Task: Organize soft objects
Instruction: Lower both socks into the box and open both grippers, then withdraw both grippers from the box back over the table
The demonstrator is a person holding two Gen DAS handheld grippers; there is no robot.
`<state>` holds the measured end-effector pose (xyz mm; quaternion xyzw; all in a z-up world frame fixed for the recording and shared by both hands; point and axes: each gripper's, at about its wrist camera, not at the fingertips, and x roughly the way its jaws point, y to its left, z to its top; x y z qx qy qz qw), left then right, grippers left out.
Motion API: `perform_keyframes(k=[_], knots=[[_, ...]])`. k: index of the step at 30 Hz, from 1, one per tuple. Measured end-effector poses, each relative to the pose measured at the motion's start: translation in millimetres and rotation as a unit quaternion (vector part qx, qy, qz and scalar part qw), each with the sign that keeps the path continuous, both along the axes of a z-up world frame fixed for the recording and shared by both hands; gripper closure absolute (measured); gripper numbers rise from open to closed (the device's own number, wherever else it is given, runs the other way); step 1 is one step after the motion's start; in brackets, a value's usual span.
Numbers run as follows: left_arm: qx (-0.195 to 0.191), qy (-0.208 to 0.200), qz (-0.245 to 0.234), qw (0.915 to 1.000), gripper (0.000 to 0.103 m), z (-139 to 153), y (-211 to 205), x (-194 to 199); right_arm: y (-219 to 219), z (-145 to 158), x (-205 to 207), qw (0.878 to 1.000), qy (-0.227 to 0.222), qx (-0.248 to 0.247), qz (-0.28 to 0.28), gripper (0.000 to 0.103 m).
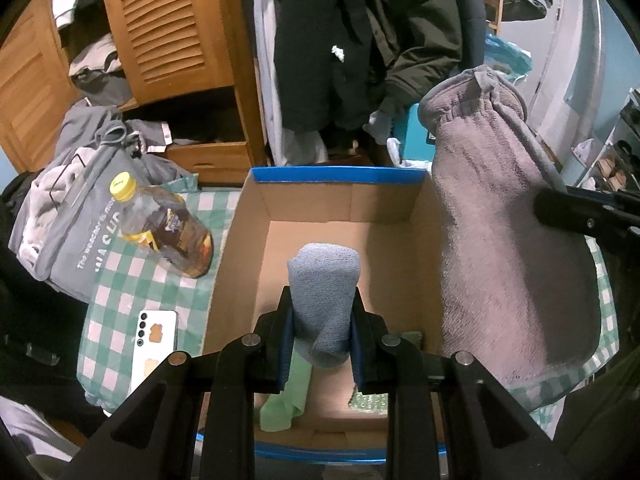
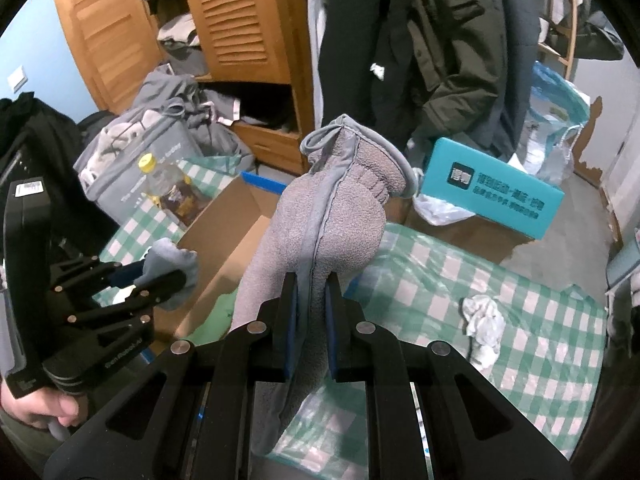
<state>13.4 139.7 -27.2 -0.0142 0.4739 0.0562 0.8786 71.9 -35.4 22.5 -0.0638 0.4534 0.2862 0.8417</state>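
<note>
My left gripper point(image 1: 322, 312) is shut on a blue-grey knit sock point(image 1: 325, 280) and holds it over the open cardboard box point(image 1: 336, 200); it also shows in the right wrist view point(image 2: 160, 276). A green cloth point(image 1: 288, 396) lies on the box floor. My right gripper point(image 2: 311, 292) is shut on a grey fleece mitt point(image 2: 332, 216), held upright beside the box's right wall. In the left wrist view the mitt point(image 1: 508, 240) hangs at the right, with the right gripper's finger point(image 1: 576, 210) on it.
A tea bottle point(image 1: 168, 228) and a white phone point(image 1: 154, 344) lie on the green checked cloth point(image 1: 132, 280) left of the box. A grey bag of clothes point(image 1: 68, 216) is behind. A crumpled white cloth point(image 2: 482, 320) and a teal box point(image 2: 492, 188) are to the right.
</note>
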Motion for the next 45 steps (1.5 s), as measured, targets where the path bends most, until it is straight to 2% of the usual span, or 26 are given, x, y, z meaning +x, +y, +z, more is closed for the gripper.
perform_keyframes(k=[14, 20, 22, 24, 26, 28, 31, 34, 45], knots=[[0.0, 0.022, 0.02, 0.9996, 0.078, -16.5, 16.0, 3.9, 34.0, -19.6, 5.1, 0.999, 0.025, -0.011, 0.025, 0.092], [0.003, 0.027, 0.027, 0.9993, 0.069, -19.7, 19.6, 4.8, 43.9, -29.4, 8.2, 0.999, 0.039, -0.015, 0.034, 0.091], [0.005, 0.028, 0.03, 0.9991, 0.055, -20.1, 20.9, 4.7, 47.7, -34.0, 9.6, 0.998, 0.045, -0.018, 0.041, 0.085], [0.007, 0.026, 0.034, 0.9991, 0.046, -19.1, 22.4, 4.2, 48.3, -35.9, 11.1, 0.998, 0.046, -0.018, 0.036, 0.076], [0.004, 0.023, 0.036, 0.9991, 0.039, -16.3, 23.3, 3.7, 48.2, -36.2, 11.4, 0.998, 0.043, -0.02, 0.033, 0.057], [0.005, 0.02, 0.038, 0.9991, 0.031, -14.1, 23.1, 3.5, 45.5, -35.0, 11.4, 0.999, 0.038, -0.02, 0.027, 0.052], [0.004, 0.016, 0.034, 0.9993, 0.028, -11.3, 20.3, 2.8, 39.4, -34.3, 12.9, 0.999, 0.04, -0.018, 0.018, 0.051], [0.007, 0.015, 0.027, 0.9995, 0.024, -10.0, 15.3, 2.6, 33.9, -33.1, 13.7, 0.999, 0.039, -0.019, 0.009, 0.043], [0.008, 0.017, 0.012, 0.9998, 0.022, -7.2, 0.2, 3.6, 17.5, -30.3, 10.8, 0.999, 0.032, -0.03, -0.009, 0.037]])
